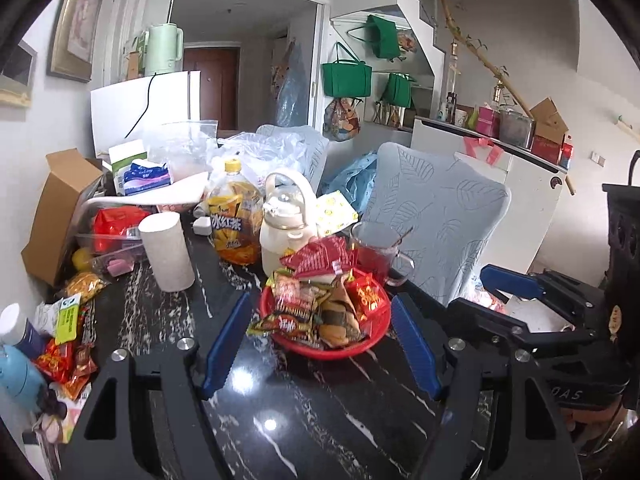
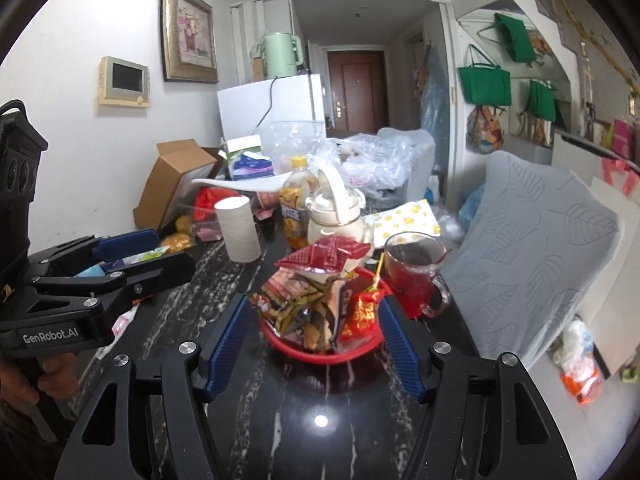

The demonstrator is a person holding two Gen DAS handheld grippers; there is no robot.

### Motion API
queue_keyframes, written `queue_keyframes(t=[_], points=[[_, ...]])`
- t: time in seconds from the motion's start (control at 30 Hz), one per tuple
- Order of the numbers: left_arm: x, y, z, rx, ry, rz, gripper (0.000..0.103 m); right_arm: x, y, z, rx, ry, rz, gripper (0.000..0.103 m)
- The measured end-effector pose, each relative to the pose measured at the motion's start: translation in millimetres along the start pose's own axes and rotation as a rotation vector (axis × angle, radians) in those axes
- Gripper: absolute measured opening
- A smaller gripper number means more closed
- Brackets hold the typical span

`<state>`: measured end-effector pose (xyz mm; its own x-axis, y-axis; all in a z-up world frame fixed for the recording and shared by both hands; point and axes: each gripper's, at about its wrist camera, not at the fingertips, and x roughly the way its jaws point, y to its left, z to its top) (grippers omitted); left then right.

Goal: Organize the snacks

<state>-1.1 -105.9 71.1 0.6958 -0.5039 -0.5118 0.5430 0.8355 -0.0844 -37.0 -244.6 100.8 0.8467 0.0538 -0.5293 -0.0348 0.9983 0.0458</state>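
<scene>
A red plate (image 1: 332, 350) heaped with wrapped snacks (image 1: 320, 300) sits on the black marble table (image 1: 304, 412); it also shows in the right wrist view (image 2: 320, 354). My left gripper (image 1: 320, 340) is open and empty, its blue fingers either side of the plate. My right gripper (image 2: 316, 340) is open and empty, also straddling the plate's near rim. Loose snack packets (image 1: 68, 344) lie at the table's left edge. A red packet (image 2: 332, 254) tops the pile.
Behind the plate stand a glass mug of red drink (image 1: 376, 256), a cream kettle (image 1: 286, 224), an iced tea bottle (image 1: 234, 220) and a paper roll (image 1: 166, 252). A cardboard box (image 1: 56, 212) and plastic bags clutter the far end. A cushioned chair (image 2: 532, 256) is at right.
</scene>
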Motion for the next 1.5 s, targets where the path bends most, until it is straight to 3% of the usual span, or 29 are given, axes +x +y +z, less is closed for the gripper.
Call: queue_keyframes(t=[0.6,1.5], points=[[-9,-7,-57,-0.050,0.060,0.020,0.071,-17,1,-55,0.044,0.089,-0.048,0.067],[-5,-11,-62,-0.077,0.068,0.027,0.071,-19,-6,-61,0.064,0.110,-0.042,0.067]])
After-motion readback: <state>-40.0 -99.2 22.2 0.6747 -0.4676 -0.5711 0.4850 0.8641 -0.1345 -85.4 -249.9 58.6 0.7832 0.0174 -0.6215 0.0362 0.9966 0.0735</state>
